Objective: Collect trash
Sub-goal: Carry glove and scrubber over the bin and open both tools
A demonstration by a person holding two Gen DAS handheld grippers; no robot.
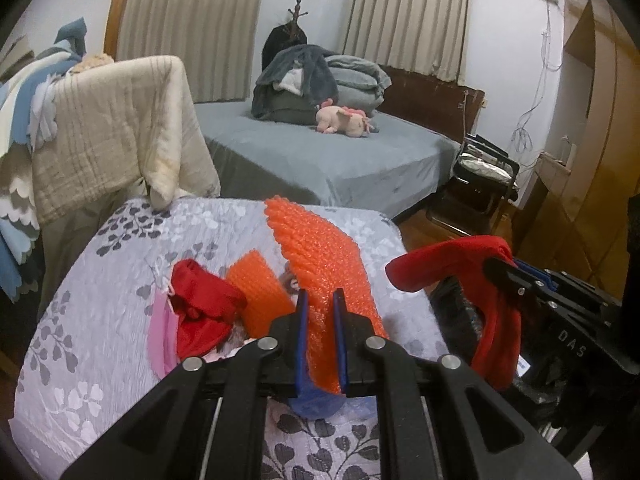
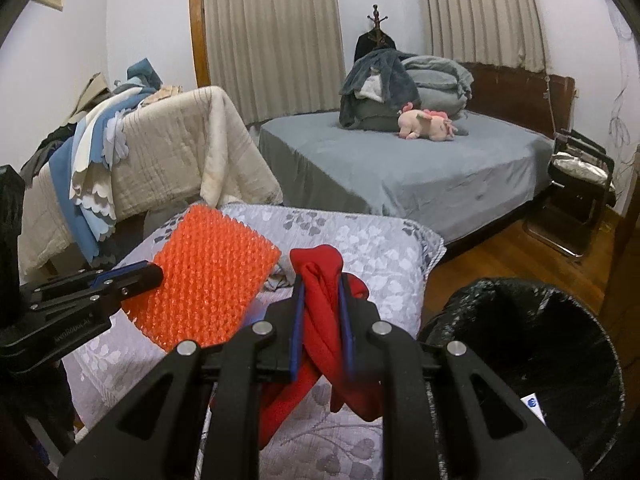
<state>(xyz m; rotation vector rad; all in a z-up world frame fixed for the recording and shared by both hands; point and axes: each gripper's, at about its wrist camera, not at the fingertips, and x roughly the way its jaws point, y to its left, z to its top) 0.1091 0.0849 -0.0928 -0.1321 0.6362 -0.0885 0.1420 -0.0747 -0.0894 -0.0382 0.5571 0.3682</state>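
Observation:
My left gripper (image 1: 320, 294) is shut on a sheet of orange bubble wrap (image 1: 316, 240), which is lifted above the floral quilt (image 1: 100, 320). In the right wrist view the left gripper (image 2: 157, 273) shows from the side, with the bubble wrap (image 2: 212, 276) standing out from its tips. My right gripper (image 2: 322, 280) is shut on a red cloth (image 2: 324, 344) that hangs down between its blue pads. The left wrist view has the right gripper (image 1: 491, 267) at the right with the red cloth (image 1: 436, 264) draped from it. On the quilt lie a second orange piece (image 1: 258, 292) and another red cloth (image 1: 204, 304).
A bin lined with a black bag (image 2: 520, 320) stands open low on the right, beside the quilt's edge (image 2: 424, 256). A pink sheet (image 1: 162, 336) lies by the red cloth. A blanket-draped rack (image 1: 120, 128) stands at the left, a grey bed (image 1: 320, 160) behind, and a folding chair (image 2: 580, 200) at the right.

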